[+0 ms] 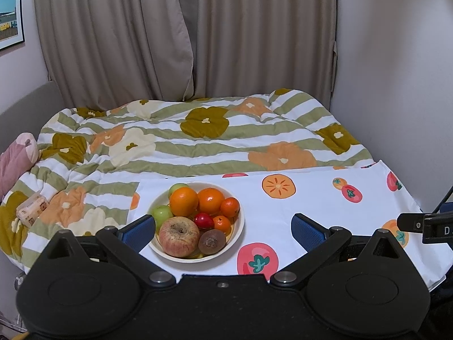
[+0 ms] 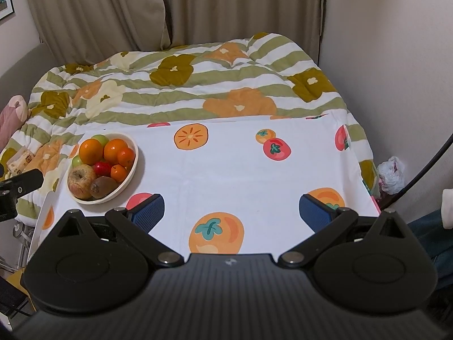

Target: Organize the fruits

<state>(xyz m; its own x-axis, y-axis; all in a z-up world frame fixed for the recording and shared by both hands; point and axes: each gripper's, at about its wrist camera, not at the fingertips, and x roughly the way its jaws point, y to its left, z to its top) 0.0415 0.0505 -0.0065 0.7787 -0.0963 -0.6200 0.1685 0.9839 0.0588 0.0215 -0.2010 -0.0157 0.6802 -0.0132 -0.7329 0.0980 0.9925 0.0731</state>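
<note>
**Both grippers spread wide, fruit bowl ahead**

The left gripper point(image 1: 223, 228) is released, its blue ribbed pads wide apart and empty; the cream bowl point(image 1: 239, 228) of fruit sits just ahead, partly between them. The right gripper point(image 2: 231, 211) gapes empty too, the bowl point(image 2: 133, 167) ahead to its left. Oranges, apples and a kiwi fill it, on a smooth fruit-printed cloth point(image 2: 232, 170). Beyond lie a puffy flowered quilt point(image 1: 198, 141) and pleated curtains point(image 1: 184, 34).

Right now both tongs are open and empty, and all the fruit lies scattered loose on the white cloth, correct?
Not quite. Both the left tongs and right tongs are open and empty, but the fruit is piled in the cream bowl on the white cloth, as the left wrist view shows.
</note>
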